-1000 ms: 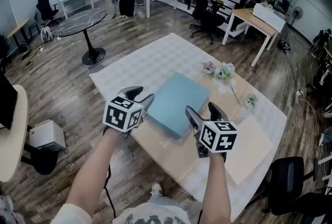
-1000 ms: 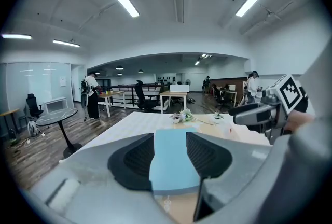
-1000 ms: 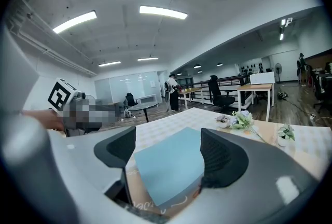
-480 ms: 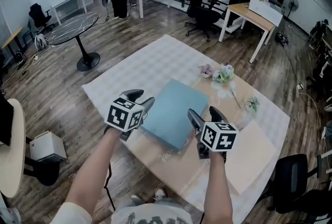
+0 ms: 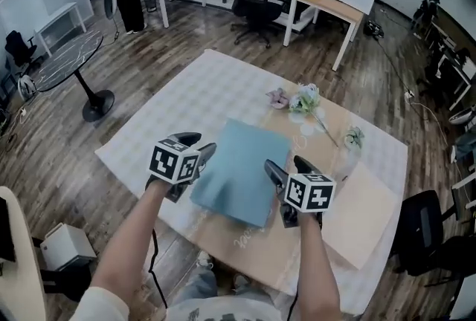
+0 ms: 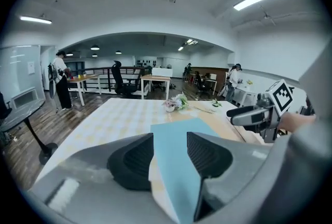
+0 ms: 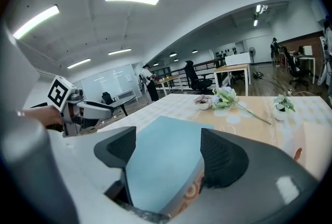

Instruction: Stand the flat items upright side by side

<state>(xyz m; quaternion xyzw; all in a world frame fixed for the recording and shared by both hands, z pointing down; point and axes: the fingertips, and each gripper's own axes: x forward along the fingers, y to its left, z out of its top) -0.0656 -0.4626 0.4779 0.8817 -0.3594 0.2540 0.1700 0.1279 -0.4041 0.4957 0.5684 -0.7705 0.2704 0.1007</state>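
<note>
The white checked cloth [image 5: 186, 108] fills the middle of the head view, and the flat blue book [image 5: 242, 171] lies at centre frame on it. A cream flat board [image 5: 368, 212] lies at lower right. My left gripper [image 5: 199, 146] is at the book's left edge and my right gripper [image 5: 288, 166] at its lower right corner. Both have their jaws spread, with the book's edge between them unpinched. Flowers [image 5: 303, 99] lie above it.
</note>
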